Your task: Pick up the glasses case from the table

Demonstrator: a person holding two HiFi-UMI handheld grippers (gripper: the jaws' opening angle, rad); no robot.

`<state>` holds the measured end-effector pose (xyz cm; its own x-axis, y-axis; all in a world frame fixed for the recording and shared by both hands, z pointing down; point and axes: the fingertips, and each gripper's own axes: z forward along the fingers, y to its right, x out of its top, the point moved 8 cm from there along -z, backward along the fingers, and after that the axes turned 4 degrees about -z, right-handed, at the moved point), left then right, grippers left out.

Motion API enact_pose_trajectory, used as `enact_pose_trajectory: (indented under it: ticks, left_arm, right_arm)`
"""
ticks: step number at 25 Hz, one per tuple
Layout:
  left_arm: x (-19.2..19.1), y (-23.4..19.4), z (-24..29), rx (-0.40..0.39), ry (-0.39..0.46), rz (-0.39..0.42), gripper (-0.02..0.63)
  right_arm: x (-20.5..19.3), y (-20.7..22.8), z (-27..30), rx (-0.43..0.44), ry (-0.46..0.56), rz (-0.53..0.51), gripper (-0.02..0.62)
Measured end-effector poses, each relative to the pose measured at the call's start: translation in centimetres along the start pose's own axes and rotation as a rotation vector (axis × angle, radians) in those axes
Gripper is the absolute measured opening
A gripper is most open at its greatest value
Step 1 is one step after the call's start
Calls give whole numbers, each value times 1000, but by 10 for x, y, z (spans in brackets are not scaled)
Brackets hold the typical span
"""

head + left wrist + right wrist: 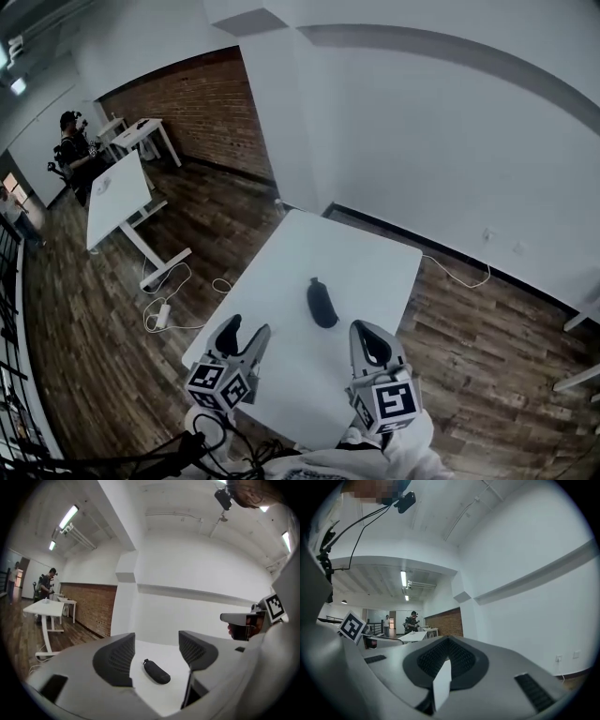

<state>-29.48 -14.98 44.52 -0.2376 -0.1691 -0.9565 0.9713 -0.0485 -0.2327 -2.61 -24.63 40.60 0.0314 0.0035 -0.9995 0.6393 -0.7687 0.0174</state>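
Observation:
The black glasses case (322, 303) lies on the white table (375, 272), near its middle, with its narrow end pointing away from me. My left gripper (246, 328) hovers over the table's near left edge, open and holding nothing. In the left gripper view the case (156, 671) shows between the spread jaws of the left gripper (154, 656), farther out on the table and apart from them. My right gripper (367, 330) is over the near right part of the table, just short of the case. In its own view the right gripper (447, 660) is shut with nothing in it.
Other white desks (117, 192) and a person (70, 141) stand at the far left by a brick wall (216, 103). Cables (169, 300) lie on the wooden floor left of the table. A white column (281, 122) rises just behind the table's far corner.

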Motion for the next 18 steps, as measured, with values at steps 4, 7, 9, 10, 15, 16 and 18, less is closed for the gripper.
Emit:
enact_pose_trajectory:
  ticks: [4,7,9,10,15,16,18]
  left_arm:
    - [-22,3,46,-9,-111,-89,447]
    - [-41,7,80,-11,-206,-115,484]
    - [-54,10,104,-12,-267,-119,485]
    - [-60,11,117,-11,-293,-120,485]
    - [-99,-2,173,63,-415,-208,485]
    - [-108,-5,184,79,-449,-239,485]
    - [-127,-12,205,109,-524,-274,485]
  right_arm:
    - [-4,25,-4,-32,-7,12,8]
    - [-12,40,-10,-61,-23,28,8]
    - [-18,50,-15,-84,-34,34,8]
    - [-20,54,-18,-97,-40,36,8]
    - [-26,68,-35,-153,-72,25,8]
    - [-27,71,-40,-166,-82,22,7]
    - [-31,77,-51,-198,-98,24,8]
